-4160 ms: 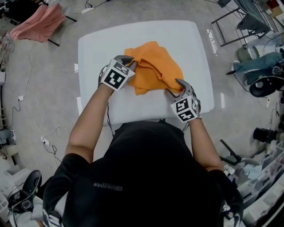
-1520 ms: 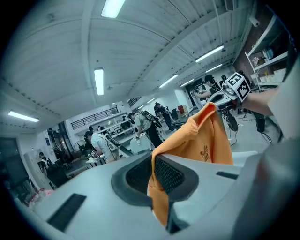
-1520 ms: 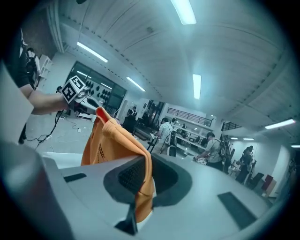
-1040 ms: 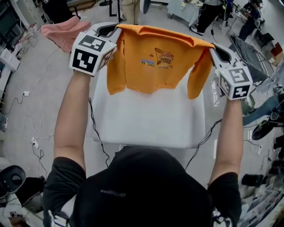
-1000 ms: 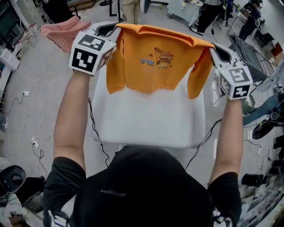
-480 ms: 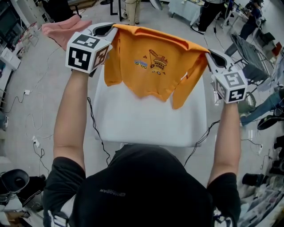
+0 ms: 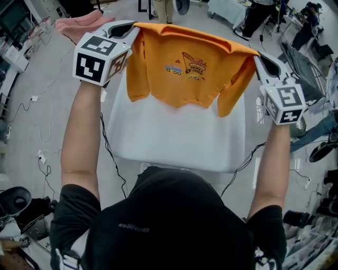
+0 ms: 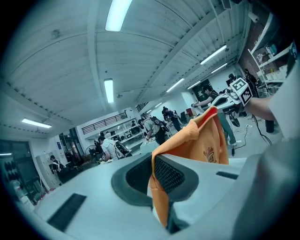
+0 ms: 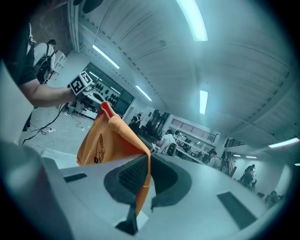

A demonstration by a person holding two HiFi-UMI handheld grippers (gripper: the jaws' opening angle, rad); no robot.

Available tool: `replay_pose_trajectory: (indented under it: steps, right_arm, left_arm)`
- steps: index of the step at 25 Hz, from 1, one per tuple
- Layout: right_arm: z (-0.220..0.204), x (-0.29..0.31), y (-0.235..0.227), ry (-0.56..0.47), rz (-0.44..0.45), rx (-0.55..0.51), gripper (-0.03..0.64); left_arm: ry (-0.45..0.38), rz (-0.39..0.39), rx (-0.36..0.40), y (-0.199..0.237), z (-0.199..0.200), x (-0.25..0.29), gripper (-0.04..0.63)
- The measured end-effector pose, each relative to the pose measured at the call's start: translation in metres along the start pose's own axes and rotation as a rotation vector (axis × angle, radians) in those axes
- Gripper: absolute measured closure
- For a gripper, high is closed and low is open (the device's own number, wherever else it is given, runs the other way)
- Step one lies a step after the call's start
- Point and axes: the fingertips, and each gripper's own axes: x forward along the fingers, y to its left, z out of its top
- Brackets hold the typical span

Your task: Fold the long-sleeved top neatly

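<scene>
An orange long-sleeved top (image 7: 185, 74) with a small printed picture on its chest hangs spread out in the air above the white table (image 7: 174, 142). My left gripper (image 7: 132, 32) is shut on its left shoulder, and the cloth shows pinched between the pads (image 8: 152, 176). At the other shoulder my right gripper (image 7: 254, 55) is shut on the cloth, which runs down between its jaws (image 9: 143, 180). Both sleeves dangle at the sides, the right one (image 7: 232, 92) lower. The hem hangs just above the tabletop.
A pink cloth (image 7: 79, 23) lies on a stand at the far left. Cables (image 7: 37, 142) trail over the floor to the left. People stand at the far side of the room (image 7: 253, 13). Racks and clutter crowd the right edge (image 7: 317, 79).
Since four seconds ago the top was lifted off the table and spread out between both grippers. Over the last second it swayed slightly; the grippers stayed high and gripping.
</scene>
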Motion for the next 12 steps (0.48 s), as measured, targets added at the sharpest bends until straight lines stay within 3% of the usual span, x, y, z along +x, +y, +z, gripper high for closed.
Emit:
replay_pose_trajectory:
  steps: [12]
  right_arm:
    - [-0.004,-0.031,0.017,-0.042,0.081,-0.004,0.595]
  left_arm:
    - [0.034,0.055,-0.074,-0.043,-0.018,-0.036,0.578]
